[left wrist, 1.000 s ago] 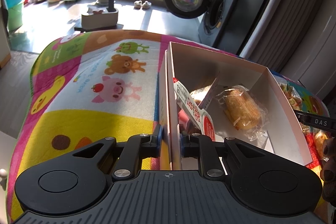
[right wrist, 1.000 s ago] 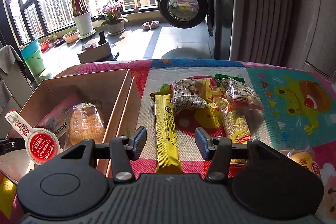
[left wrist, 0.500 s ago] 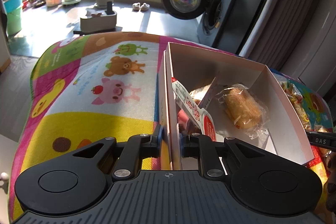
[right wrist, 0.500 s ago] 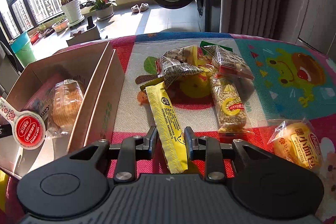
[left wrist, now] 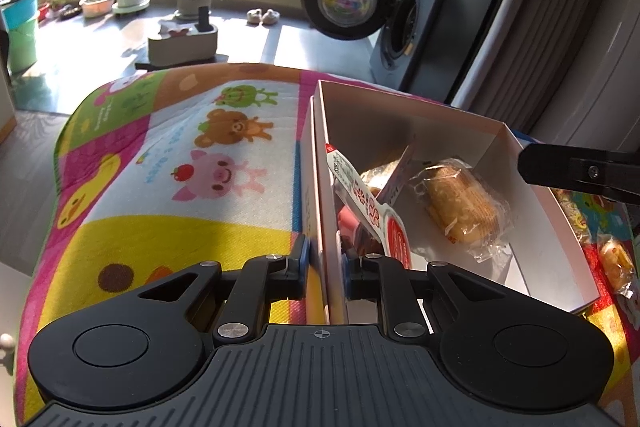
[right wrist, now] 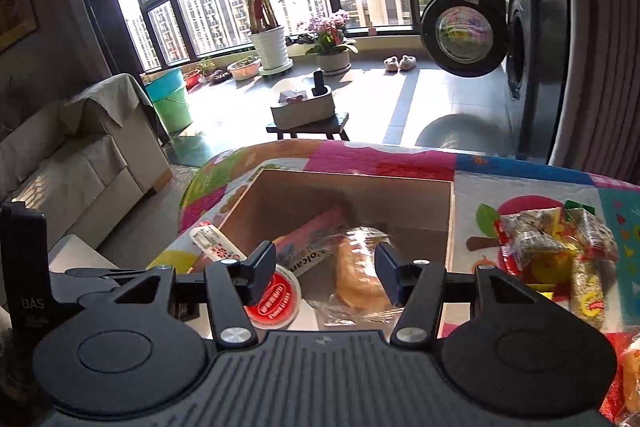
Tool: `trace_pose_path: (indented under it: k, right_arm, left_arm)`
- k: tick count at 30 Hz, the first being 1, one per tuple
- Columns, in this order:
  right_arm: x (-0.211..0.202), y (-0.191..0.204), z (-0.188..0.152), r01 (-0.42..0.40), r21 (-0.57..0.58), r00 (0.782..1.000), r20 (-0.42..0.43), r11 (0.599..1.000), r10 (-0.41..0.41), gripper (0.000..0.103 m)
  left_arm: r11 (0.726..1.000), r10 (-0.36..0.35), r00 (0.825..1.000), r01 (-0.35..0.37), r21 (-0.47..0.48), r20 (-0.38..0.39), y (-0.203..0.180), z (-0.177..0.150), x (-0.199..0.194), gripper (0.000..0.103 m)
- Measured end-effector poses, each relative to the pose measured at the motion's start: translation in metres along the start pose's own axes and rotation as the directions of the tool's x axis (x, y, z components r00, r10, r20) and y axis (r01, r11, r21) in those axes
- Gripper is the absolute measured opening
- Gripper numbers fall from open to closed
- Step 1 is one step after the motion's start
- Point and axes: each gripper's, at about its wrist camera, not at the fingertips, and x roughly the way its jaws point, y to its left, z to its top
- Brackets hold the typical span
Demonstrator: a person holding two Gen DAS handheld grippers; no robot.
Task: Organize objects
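Left hand-held gripper (left wrist: 323,264) pinches box wall (left wrist: 325,211) — interior roomy.

I'm working in a home, a high-rise flat's living area. A front-loading washing machine (right wrist: 516,39) stands with its door open, a sofa (right wrist: 72,163) sits to one side, potted plants (right wrist: 272,43) line tall windows facing apartment towers, slippers (right wrist: 400,62) lie on the floor, and a cartoon-animal cloth (left wrist: 180,163) covers my table.

Both wrist views close above the shared box (left wrist: 404,115) (right wrist: 352,195), facing windowward.
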Motion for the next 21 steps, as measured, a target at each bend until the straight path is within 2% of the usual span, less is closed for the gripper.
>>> trace_pose_path:
  k: [4,7,11,12,14,17,19,21]
  right_arm:
    - [0.046,0.038,0.013,-0.058,-0.080,0.996,-0.068,0.995,0.052,0.060]
    - [0.072,0.052,0.011,-0.046,-0.123,0.993,-0.116,0.991,0.032,0.060]
    - [0.073,0.043,0.007,0.059,-0.157,0.996,-0.064,0.986,-0.070,0.059]
    - [0.072,0.037,0.007,0.109,-0.158,0.992,-0.047,0.982,-0.117,0.059]
    - [0.073,0.022,0.009,0.213,-0.162,0.975,-0.022,0.964,-0.219,0.059]
    - [0.073,-0.007,0.005,0.322,-0.124,0.943,-0.041,0.939,-0.329,0.059]
    - [0.066,-0.022,0.003,0.333,-0.076,0.940,-0.054,0.940,-0.338,0.059]
    - [0.045,-0.034,0.001,0.322,-0.040,0.946,-0.026,0.946,-0.323,0.059]
  left_arm:
    - [1.000,0.000,1.000,0.000,0.008,-0.001,0.000,0.000,0.000,0.018]
    - [1.000,-0.002,1.000,0.002,0.013,0.000,0.000,0.000,0.000,0.019]
    - [1.000,-0.013,1.000,0.013,0.009,0.001,0.002,-0.001,0.000,0.019]
    - [1.000,-0.015,1.000,0.015,0.007,0.001,0.002,-0.001,0.000,0.019]
    - [1.000,-0.015,1.000,0.015,0.005,0.001,0.002,-0.001,0.001,0.019]
    - [1.000,-0.016,1.000,0.016,0.001,0.003,0.003,-0.001,0.001,0.019]
    - [1.000,-0.017,1.000,0.017,-0.001,0.002,0.003,-0.001,0.001,0.019]
    - [1.000,-0.016,1.000,0.016,-0.001,0.001,0.002,0.000,0.001,0.019]
